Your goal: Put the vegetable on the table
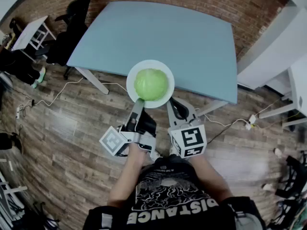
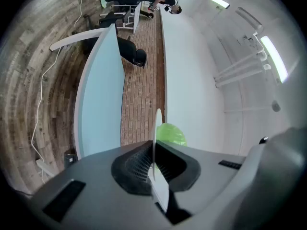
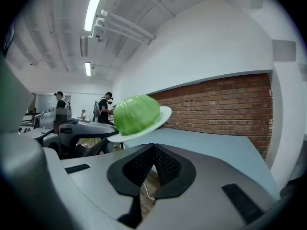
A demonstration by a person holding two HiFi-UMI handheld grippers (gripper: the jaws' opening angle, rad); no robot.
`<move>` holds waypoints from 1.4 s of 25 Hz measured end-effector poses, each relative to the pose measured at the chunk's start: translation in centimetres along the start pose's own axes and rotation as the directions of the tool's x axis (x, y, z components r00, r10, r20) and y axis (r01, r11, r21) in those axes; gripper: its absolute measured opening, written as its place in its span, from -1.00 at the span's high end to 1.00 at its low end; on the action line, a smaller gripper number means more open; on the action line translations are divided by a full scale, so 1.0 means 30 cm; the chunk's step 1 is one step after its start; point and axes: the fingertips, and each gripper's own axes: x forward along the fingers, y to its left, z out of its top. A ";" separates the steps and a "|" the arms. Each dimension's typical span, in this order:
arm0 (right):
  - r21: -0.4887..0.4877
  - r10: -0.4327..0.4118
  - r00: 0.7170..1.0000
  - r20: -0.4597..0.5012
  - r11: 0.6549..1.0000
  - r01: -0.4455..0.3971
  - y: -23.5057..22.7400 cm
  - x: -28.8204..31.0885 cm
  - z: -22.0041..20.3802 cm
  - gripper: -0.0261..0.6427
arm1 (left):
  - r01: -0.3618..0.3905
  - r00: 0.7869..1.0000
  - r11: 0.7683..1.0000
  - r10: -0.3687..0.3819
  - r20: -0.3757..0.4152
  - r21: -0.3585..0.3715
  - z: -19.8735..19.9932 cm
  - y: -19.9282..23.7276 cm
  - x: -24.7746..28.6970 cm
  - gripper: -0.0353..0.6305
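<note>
Close in on the head view, I see both grippers held out over the wooden floor [image 1: 62,128], at the near edge of the blue-grey desk [image 1: 158,32]. The left gripper [image 1: 138,102] has its jaws on the near rim of a white plate [image 1: 132,75], and the cabbage [image 1: 151,84] sits in the middle of that plate, not on the desk. The right gripper [image 1: 171,103] lies just beside the plate's right side. From above I cannot tell whether it touches the rim.

The left gripper view settles the grasp. There the plate [image 2: 157,121] runs edge-on as a thin white line straight between the jaws of the left gripper [image 2: 153,152], which are clamped on it, and the cabbage [image 2: 171,134] bulges past it on one side.

The right gripper view adds what the others lack. The jaws of the right gripper [image 3: 153,150] are together, tip to tip, with nothing between them. The plate [image 3: 163,114] hangs tilted up and to their left, apart from them, carrying the cabbage [image 3: 136,113] in the air above the desk [image 3: 216,145]. Farther off runs a brick wall [image 3: 220,102], and only this view shows people [image 3: 103,107] standing well back.
</note>
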 end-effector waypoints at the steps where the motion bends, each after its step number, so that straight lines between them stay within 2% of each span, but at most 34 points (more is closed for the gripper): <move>1: 0.001 0.000 1.000 -0.003 1.000 0.000 0.002 -0.003 0.002 0.90 | 0.002 1.000 1.000 -0.002 0.000 -0.001 -0.001 -0.006 0.000 0.86; 23: 0.024 0.019 1.000 -0.005 1.000 -0.019 0.029 -0.002 -0.020 0.89 | 0.011 1.000 1.000 -0.012 -0.008 -0.013 0.016 -0.027 -0.019 0.86; 35: 0.032 0.034 0.999 0.013 0.999 -0.034 0.042 0.103 -0.001 0.89 | 0.008 1.000 1.000 -0.008 -0.009 0.008 0.099 -0.017 0.029 0.86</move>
